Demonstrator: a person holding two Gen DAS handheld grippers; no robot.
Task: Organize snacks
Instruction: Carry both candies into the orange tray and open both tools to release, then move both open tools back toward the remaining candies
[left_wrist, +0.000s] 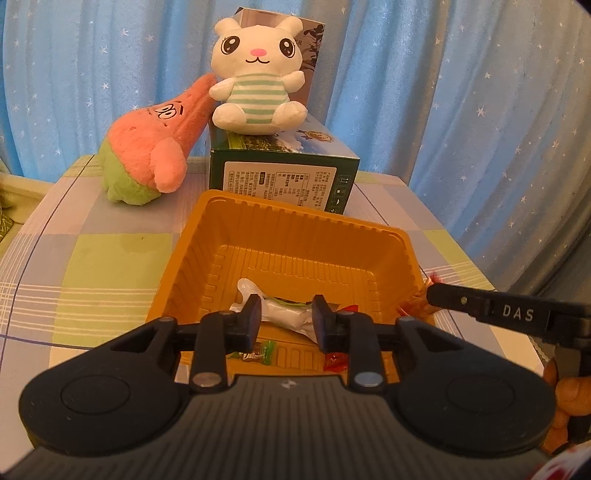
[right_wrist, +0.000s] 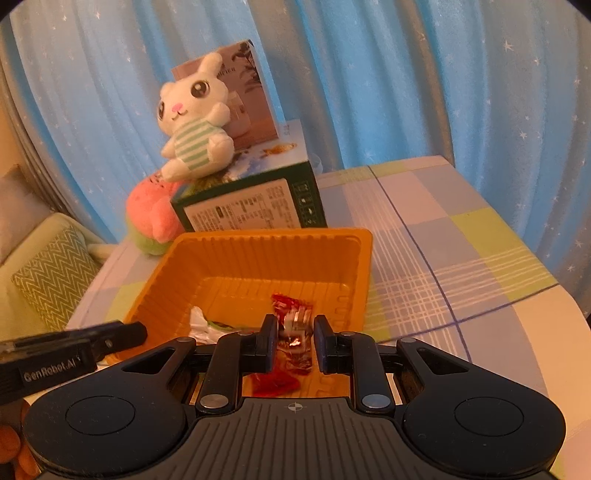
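An orange plastic tray (left_wrist: 295, 210) (right_wrist: 258, 234) sits on the checked tablecloth. My left gripper (left_wrist: 286, 321) hangs over its near side, jaws slightly apart, and a white-wrapped snack (left_wrist: 284, 314) (right_wrist: 201, 325) lies in the tray between and just beyond the fingertips. A green candy (left_wrist: 258, 350) and a red candy (left_wrist: 336, 363) rest on the tray floor below. My right gripper (right_wrist: 295, 339) is shut on a red-wrapped candy (right_wrist: 293, 325) above the tray's near right part. In the left wrist view it (left_wrist: 430, 293) reaches in from the right at the tray's rim.
A green box (left_wrist: 280, 173) stands just behind the tray with a white bunny plush (left_wrist: 255, 85) on top. A pink star plush (left_wrist: 147, 147) leans against it on the left. A blue curtain hangs behind, and a patterned cushion (right_wrist: 51, 273) lies off the table's left.
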